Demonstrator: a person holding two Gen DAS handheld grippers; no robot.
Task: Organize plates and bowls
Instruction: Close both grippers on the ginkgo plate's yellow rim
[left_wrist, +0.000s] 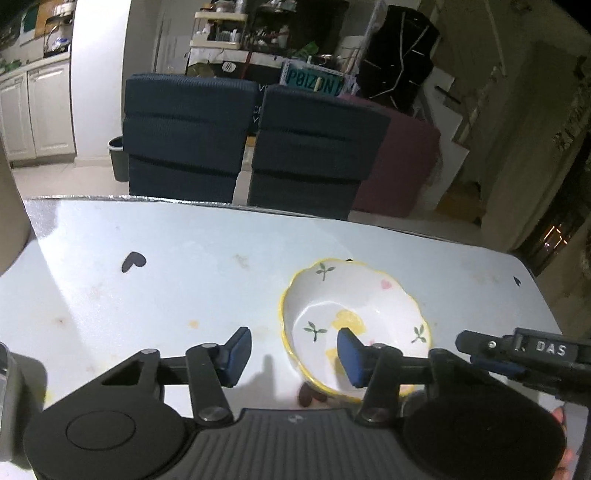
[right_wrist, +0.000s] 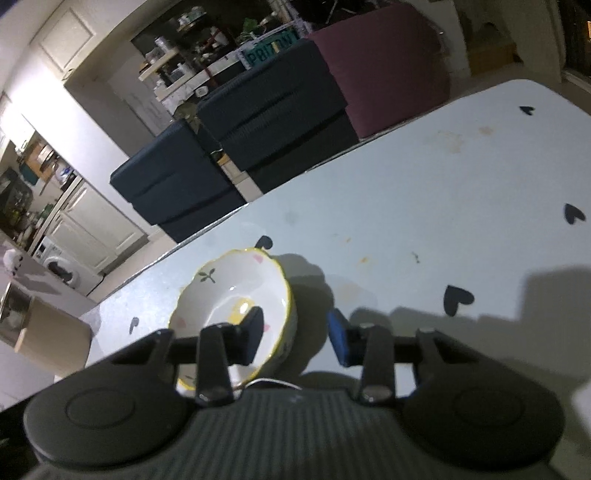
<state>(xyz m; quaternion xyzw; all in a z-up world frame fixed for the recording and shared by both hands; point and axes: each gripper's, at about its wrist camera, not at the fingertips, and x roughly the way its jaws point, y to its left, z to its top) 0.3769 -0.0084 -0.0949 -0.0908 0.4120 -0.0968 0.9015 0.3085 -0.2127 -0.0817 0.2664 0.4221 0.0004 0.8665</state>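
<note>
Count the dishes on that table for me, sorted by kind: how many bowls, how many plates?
Bowls: 1, the yellow-rimmed flowered bowl on the table.
Plates: 0 in view.
Total: 1 dish.

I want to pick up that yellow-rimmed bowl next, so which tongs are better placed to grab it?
Probably either: both straddle the bowl's rim, from opposite sides. The left tongs have one pad inside and one outside on the table; so do the right tongs. Neither pinches it yet.
</note>
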